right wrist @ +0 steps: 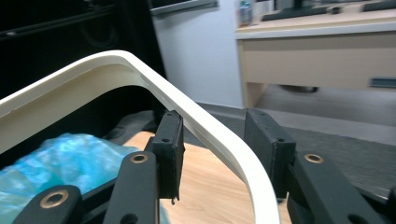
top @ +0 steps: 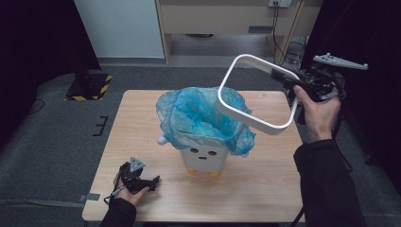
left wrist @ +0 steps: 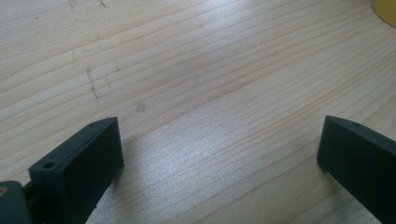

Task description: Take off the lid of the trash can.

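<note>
The right claw (top: 289, 78) holds the white ring (top: 255, 94) by one corner, up in the air to the right of the bin (top: 204, 158) and tilted, its lower edge hanging just over the bag's (top: 198, 116) right side. In the right claw view the ring's (right wrist: 219, 135) curved wall runs between the two pads (right wrist: 170, 149), which pinch it from inside and out. That corner hold looks chosen to leave the rest of the frame free to clear, or to drop over, the bin's mouth. The blue bag is draped loosely over the rim (the ring is likely what pins it there). The left claw (top: 142, 182) rests wide and empty on the bench (top: 265, 189) at the near left, out of the way; its view has bare wood (left wrist: 196, 93) between the jaws.
</note>
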The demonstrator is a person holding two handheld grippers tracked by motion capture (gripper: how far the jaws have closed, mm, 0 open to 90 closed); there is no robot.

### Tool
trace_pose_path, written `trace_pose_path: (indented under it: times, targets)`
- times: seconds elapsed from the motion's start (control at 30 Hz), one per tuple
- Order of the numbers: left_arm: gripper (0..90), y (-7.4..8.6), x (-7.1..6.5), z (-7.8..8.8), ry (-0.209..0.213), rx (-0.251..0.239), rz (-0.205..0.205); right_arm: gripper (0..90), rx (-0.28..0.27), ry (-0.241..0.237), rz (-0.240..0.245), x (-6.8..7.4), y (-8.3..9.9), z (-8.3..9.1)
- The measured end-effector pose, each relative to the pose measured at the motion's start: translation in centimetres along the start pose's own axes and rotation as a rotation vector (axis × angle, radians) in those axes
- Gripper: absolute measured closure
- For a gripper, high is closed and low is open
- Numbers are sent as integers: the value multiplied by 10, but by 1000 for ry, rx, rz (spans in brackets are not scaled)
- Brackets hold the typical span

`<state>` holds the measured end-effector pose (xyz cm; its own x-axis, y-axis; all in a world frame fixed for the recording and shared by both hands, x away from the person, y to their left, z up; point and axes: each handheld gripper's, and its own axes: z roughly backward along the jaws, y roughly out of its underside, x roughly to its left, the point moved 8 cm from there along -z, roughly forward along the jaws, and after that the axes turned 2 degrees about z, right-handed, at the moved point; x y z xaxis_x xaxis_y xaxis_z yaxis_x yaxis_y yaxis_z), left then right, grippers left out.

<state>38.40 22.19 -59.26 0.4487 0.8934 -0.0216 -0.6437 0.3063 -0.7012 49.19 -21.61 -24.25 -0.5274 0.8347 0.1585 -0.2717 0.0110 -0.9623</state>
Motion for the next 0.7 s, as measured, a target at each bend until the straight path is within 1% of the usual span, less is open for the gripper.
trace_pose_path:
  times: [0.17,0.23,0.37,0.43,0.5,0.63,0.7]
  targets:
    - [0,0,0,0,-1,1,1,587,-36,59,-17,-23,-1,24]
    - [0,1,1,0,-2,9,-9,587,-40,78,-21,-32,2,32]
    - [0,0,0,0,-2,5,-4,586,-36,127,-20,-47,11,42]
    - [0,0,0,0,-2,5,-3,586,-39,141,-27,-54,17,46]
    - [0,0,0,0,-2,5,-3,586,-35,146,-46,-60,25,48]
    - [0,0,0,0,-3,5,-3,586,-3,171,-67,-73,49,47]
    - [0,0,0,0,-3,5,-3,586,2,186,-78,-78,58,47]
